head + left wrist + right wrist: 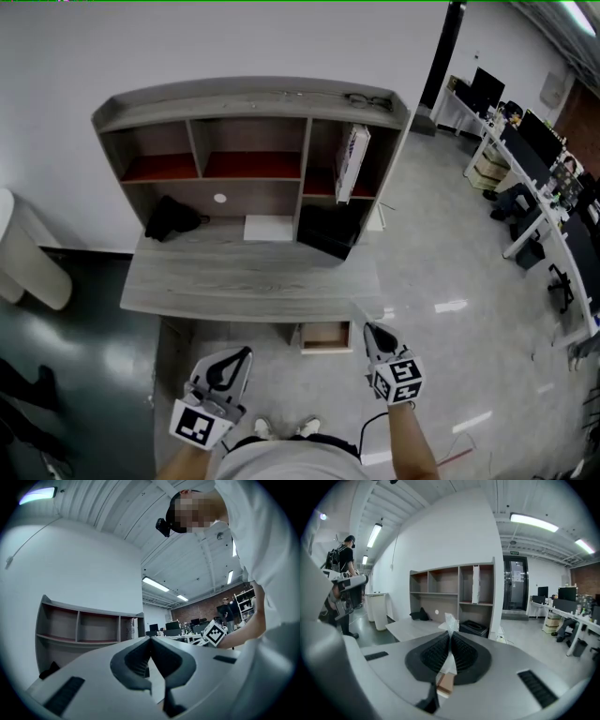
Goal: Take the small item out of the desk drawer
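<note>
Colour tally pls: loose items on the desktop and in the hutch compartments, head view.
Black: 2, bundle, tray
White: 2, flat sheet, upright box
Total: 4

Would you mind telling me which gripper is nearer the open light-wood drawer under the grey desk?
Right. The right gripper sits just right of the open light-wood drawer; the left gripper hangs well off to its left.

left hand-held gripper (242, 356) closed; right hand-held gripper (370, 331) pinches packet (450, 621)
</note>
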Available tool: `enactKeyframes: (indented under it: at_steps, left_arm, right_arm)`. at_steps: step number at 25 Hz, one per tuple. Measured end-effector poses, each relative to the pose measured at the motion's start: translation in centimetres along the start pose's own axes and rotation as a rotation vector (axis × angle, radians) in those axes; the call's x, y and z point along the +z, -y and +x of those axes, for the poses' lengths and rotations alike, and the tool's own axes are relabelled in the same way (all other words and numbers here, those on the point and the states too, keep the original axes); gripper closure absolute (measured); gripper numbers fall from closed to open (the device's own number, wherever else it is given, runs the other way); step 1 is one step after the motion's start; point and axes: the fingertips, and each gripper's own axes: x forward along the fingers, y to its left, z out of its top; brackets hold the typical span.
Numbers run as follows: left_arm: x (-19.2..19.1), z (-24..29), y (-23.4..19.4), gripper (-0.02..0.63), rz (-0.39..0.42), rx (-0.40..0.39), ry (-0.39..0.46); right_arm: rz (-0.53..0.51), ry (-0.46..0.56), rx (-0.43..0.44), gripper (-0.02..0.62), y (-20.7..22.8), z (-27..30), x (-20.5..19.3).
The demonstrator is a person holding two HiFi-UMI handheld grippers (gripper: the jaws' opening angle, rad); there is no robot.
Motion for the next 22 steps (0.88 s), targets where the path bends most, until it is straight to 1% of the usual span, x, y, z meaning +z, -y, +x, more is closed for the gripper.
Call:
enactKeyframes:
  at_steps: [8, 13, 18, 22]
  left_arm:
    - [2.5, 0.0, -1.9, 0.591, 0.022, 0.025, 0.057]
    - [3.8, -0.2, -2.7, 0.591, 0.036, 0.039, 0.084]
    - [5.1, -0.9, -3.2, 0.591, 0.045, 0.064, 0.112]
    - [5.0, -1.5, -3.6, 0.591, 0.037, 0.086, 0.110]
  right_arm:
    - [0.056, 0.187, -0.042, 0.569, 1.2, -4.8, 7.1]
    - [0.088, 0.283, -0.067, 0.569, 2.1, -8.5, 10.4]
    - [0.119, 0.367, -0.102, 0.569, 3.0, -12.3, 12.5]
    - [0.145, 0.416, -0.141, 0.569, 3.6, -15.2, 13.2]
